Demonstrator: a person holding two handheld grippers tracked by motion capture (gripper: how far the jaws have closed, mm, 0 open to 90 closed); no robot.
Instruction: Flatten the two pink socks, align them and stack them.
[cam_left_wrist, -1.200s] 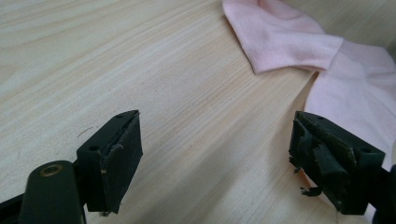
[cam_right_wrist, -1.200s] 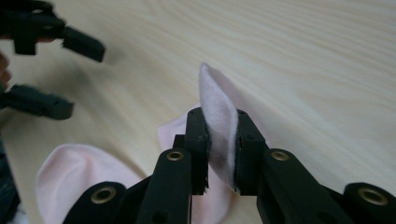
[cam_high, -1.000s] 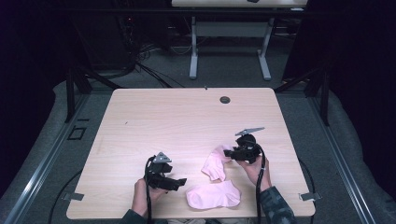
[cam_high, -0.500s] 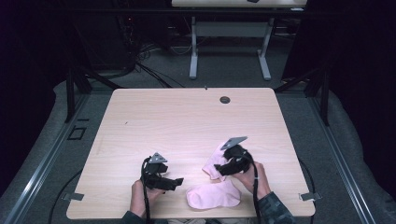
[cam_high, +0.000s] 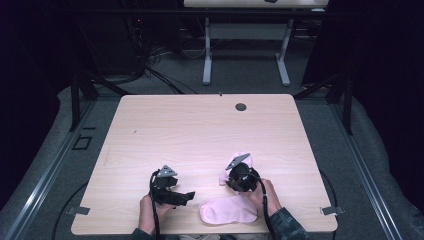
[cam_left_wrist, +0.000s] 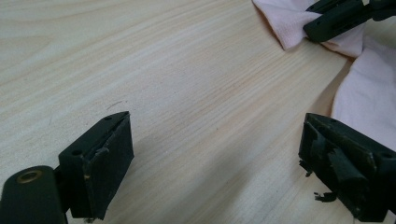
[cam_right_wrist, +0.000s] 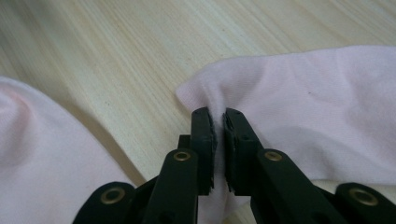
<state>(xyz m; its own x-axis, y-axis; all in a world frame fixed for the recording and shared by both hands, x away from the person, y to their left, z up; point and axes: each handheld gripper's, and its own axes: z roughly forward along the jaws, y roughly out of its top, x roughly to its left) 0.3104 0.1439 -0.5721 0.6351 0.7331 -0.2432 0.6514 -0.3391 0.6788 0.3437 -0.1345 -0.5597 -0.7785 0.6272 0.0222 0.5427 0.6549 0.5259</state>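
Right claw (cam_right_wrist: 216, 116) pinches a pink sock (cam_right_wrist: 303, 107) at its edge; a second sock (cam_high: 229, 210) lies crosswise near the surface's (cam_high: 200, 130) front edge. Left claw (cam_left_wrist: 215, 158) gapes wide, empty.

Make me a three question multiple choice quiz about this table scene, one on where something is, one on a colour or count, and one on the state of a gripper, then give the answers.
1. Where on the wooden table does the round dark grommet hole sit?
A. near the far edge
B. at the near left corner
C. under a sock

2. What colour are the two socks, the far sock and the near sock?
A. blue
B. pale pink
C. black

3. How do the jaws of the left hand-held gripper stand?
A. shut on a sock
B. wide apart over bare wood
C. shut on a cable

Answers:
1. A, the high view puts the hole close to the far edge.
2. B, both look pale pink in every view.
3. B, the left gripper view shows bare table between them, while the right hand-held gripper pinches the far sock's edge.
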